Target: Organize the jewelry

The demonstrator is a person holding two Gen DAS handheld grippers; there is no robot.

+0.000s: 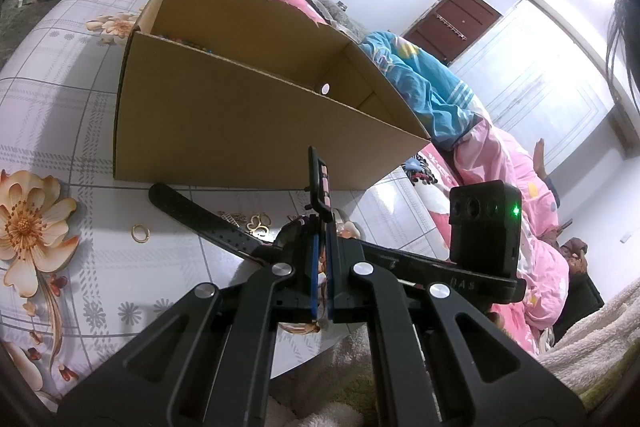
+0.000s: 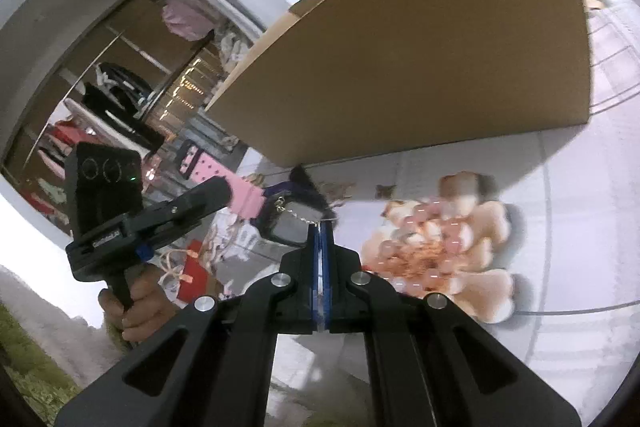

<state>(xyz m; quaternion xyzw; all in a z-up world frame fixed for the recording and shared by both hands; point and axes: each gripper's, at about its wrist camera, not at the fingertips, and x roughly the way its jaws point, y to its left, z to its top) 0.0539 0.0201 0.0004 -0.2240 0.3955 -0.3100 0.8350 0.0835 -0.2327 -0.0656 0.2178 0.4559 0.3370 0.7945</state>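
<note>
A watch with a long black strap (image 1: 200,215) is pinched at its case in my shut left gripper (image 1: 322,225). Its other strap (image 1: 321,183), pink on the inside, stands up past the fingertips. From the right wrist view the watch face (image 2: 288,229) and pink strap (image 2: 246,201) hang at the left gripper's tip (image 2: 228,191). My right gripper (image 2: 321,227) is shut on a thin silver chain (image 2: 302,215) that runs to the watch face. Gold pieces lie on the cloth: a ring (image 1: 140,233) and a butterfly shape (image 1: 258,223).
An open cardboard box (image 1: 240,123) stands just behind the watch, with small beads (image 1: 180,39) at its far side. Blurred pink beads (image 2: 424,227) lie on the floral cloth (image 1: 60,115). A hand (image 2: 136,311) holds the left gripper's handle. Pink and blue bedding (image 1: 500,155) lies to the right.
</note>
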